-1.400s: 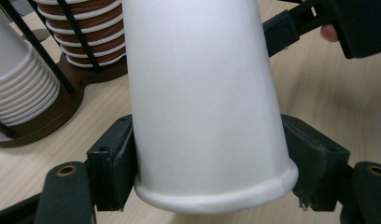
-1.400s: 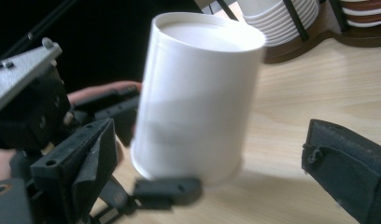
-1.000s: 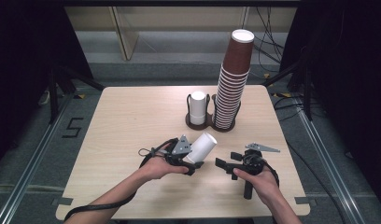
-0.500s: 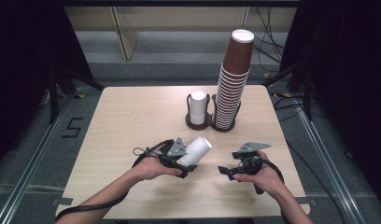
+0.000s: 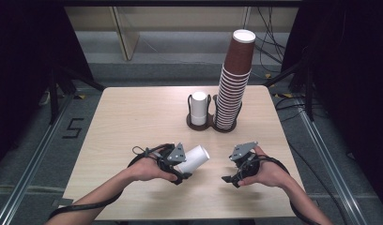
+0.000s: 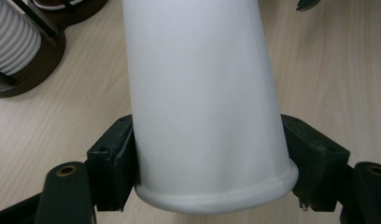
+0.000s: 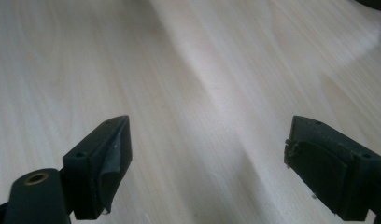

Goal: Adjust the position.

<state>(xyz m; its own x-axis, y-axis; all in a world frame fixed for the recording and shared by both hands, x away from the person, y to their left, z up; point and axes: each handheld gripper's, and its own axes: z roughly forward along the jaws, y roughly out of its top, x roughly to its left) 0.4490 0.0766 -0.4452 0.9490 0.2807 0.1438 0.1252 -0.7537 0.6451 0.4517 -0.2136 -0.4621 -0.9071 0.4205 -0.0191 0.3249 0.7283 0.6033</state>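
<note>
A white paper cup (image 5: 195, 158) lies tilted just above the table, its rolled rim toward my left hand. My left gripper (image 5: 181, 165) is shut on it; in the left gripper view both pads (image 6: 115, 163) press the cup (image 6: 202, 93) near its rim. To the right, my right gripper (image 5: 231, 180) is in the other hand, low over the wooden table (image 5: 133, 122) and apart from the cup. Its jaws have just been closing, with nothing between them. In the right gripper view the right gripper (image 7: 207, 154) stands open above bare wood.
A tall stack of brown cups (image 5: 234, 79) stands in a dark two-ring holder (image 5: 210, 125) at the table's far middle, with a white cup (image 5: 198, 107) in the ring beside it. The holder (image 6: 44, 60) lies beyond the held cup.
The left hand has brought the cup slightly lower and nearer the front edge. The right gripper has turned a little, and its jaws stand narrower than before.
</note>
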